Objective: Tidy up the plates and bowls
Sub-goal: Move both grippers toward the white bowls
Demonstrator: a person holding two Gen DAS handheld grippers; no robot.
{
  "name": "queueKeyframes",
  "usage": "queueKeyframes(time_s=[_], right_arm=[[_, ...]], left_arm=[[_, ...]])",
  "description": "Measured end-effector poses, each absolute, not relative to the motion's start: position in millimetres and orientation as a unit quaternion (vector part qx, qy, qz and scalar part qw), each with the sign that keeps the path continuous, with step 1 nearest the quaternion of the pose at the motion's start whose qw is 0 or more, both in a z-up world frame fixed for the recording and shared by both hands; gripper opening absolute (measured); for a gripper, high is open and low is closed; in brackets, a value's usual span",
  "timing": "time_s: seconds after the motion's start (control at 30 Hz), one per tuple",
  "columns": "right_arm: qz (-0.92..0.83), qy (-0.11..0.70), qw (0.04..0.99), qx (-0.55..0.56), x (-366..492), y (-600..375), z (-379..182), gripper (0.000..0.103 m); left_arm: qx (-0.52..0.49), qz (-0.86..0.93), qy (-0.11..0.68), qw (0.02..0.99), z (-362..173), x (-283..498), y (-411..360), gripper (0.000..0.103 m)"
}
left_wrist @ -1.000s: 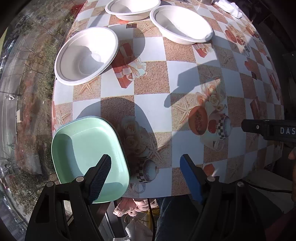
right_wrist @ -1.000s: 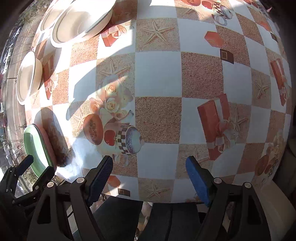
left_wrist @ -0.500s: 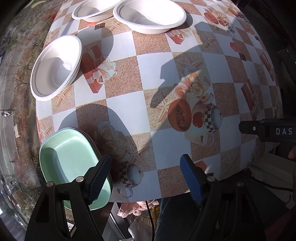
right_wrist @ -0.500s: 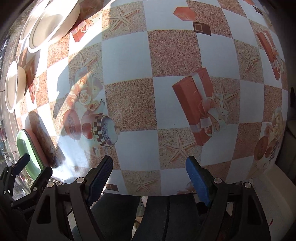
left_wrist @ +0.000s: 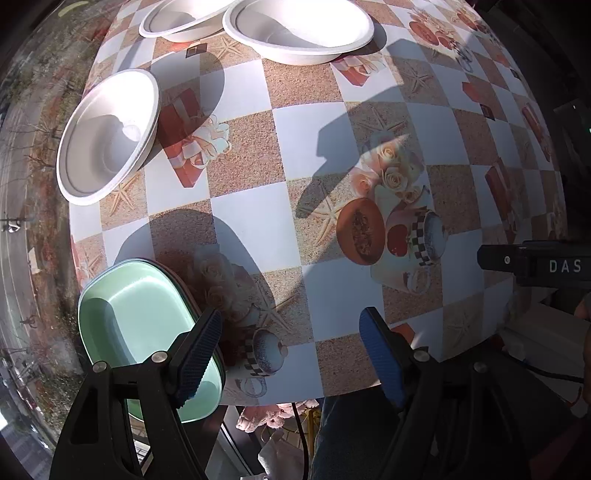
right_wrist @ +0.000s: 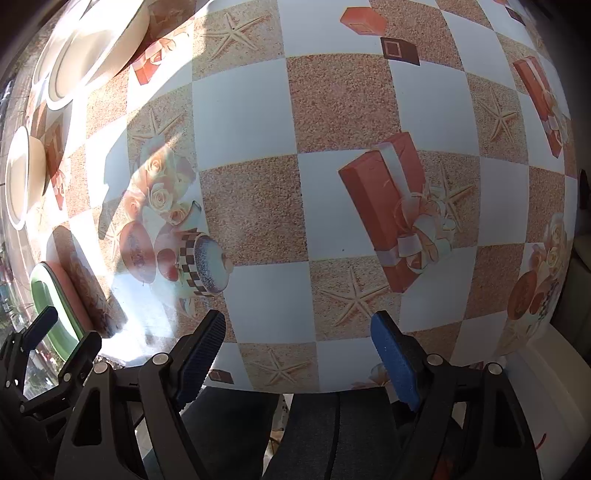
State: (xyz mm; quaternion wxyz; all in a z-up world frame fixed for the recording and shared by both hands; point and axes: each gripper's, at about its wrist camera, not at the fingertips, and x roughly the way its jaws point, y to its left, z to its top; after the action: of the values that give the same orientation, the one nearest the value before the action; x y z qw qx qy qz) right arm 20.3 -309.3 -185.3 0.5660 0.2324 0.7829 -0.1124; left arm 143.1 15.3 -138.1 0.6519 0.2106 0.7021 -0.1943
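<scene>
A mint-green plate (left_wrist: 136, 321) lies on other plates at the table's near left corner, partly under my left gripper's left finger. My left gripper (left_wrist: 291, 354) is open and holds nothing. A white bowl (left_wrist: 107, 136) stands at the left; two more white bowls (left_wrist: 299, 29) (left_wrist: 177, 22) are at the far edge. In the right wrist view my right gripper (right_wrist: 299, 354) hangs open over the near table edge. The green plate (right_wrist: 48, 295) and white bowls (right_wrist: 96, 48) (right_wrist: 22, 177) lie far left there, with the left gripper (right_wrist: 55, 332) by the plate.
The table (left_wrist: 306, 140) has a checkered cloth printed with gift boxes, starfish and cups. A person's legs in dark trousers (right_wrist: 314, 435) are below its near edge. The right gripper's body (left_wrist: 535, 264) juts in from the right of the left wrist view.
Both grippers have drawn back toward the near table edge, then the left one edged forward again. Jaws stayed open. No plate or bowl has moved.
</scene>
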Motion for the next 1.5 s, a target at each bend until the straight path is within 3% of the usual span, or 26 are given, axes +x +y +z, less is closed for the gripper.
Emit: queueKeyframes(time_s=[0.53,1.07,1.5], right_arm=[[-0.123,0.776,0.562,0.259,20,-329,-195,0.082],[-0.131,0.745,0.613,0.228,106,-404,-181,0.082],[-0.08,0.697,0.667,0.252,198,-421,-168,0.082]], left_arm=[[0.22,-0.18,0.707,0.648,-140,154,13,0.08],[0.2,-0.141,0.686,0.685,-114,236,-18,0.08],[0.121,-0.085,0.669,0.729,-108,307,-33,0.08]])
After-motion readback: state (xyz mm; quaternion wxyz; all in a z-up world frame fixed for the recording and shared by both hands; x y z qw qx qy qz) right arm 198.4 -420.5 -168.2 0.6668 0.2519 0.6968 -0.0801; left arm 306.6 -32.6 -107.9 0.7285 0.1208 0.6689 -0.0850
